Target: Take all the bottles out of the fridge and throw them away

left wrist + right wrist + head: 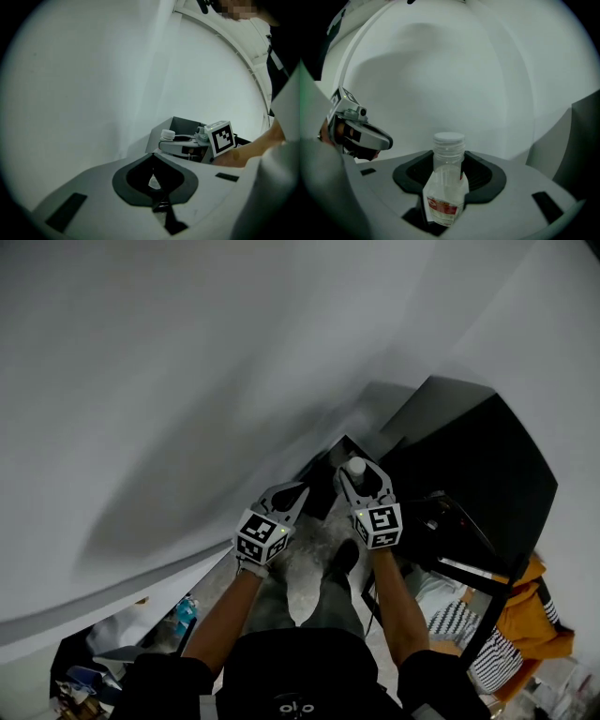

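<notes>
My right gripper (362, 482) is shut on a clear plastic bottle (356, 467) with a white cap, held upright. In the right gripper view the bottle (446, 187) stands between the dark pads, its red and white label low and its cap above the jaws of the right gripper (447, 174). My left gripper (292, 495) hangs just to its left, shut with nothing in it; its jaws meet at a seam in the left gripper view (153, 174). That view also shows the bottle's cap (168, 135) and the right gripper (187, 143) in front of an open grey box (182, 125).
A white wall (187, 381) fills most of what lies ahead. A large black cabinet-like object (469, 456) stands to the right. An orange garment (536, 615) and striped cloth lie at the lower right, and clutter (178, 615) at the lower left.
</notes>
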The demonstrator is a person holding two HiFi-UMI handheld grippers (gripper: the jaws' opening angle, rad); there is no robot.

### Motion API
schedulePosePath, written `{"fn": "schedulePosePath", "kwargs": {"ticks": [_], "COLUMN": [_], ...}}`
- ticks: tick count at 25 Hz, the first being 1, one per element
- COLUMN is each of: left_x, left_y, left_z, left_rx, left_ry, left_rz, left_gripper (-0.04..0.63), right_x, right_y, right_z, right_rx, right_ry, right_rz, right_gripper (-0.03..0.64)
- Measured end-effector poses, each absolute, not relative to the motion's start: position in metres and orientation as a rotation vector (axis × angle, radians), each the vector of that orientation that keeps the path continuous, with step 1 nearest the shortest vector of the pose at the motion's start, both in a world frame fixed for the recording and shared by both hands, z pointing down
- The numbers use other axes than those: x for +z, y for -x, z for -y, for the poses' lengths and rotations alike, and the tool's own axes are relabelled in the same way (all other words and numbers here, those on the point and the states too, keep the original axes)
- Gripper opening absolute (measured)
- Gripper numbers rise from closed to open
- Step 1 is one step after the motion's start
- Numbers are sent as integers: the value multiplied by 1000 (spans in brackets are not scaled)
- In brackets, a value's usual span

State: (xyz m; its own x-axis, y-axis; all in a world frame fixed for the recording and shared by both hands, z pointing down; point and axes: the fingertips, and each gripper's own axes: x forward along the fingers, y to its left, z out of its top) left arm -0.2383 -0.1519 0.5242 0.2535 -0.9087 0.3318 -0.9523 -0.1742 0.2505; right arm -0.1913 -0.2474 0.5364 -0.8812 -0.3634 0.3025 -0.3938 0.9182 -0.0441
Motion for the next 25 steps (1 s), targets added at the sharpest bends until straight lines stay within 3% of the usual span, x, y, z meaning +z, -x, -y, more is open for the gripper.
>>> {"fn": "schedulePosePath", "kwargs": {"ticks": [25], "left_x": [784], "left_y": [232], "left_z": [154], "left_rx": [299], "left_ry": [-2111], "left_rz": [1425], "left_gripper": [2], "right_x": [890], "right_y": [210], "right_z": [256], "right_rx": [468], "right_ry": [-753], "right_rz": [2616], "right_gripper": [206]}}
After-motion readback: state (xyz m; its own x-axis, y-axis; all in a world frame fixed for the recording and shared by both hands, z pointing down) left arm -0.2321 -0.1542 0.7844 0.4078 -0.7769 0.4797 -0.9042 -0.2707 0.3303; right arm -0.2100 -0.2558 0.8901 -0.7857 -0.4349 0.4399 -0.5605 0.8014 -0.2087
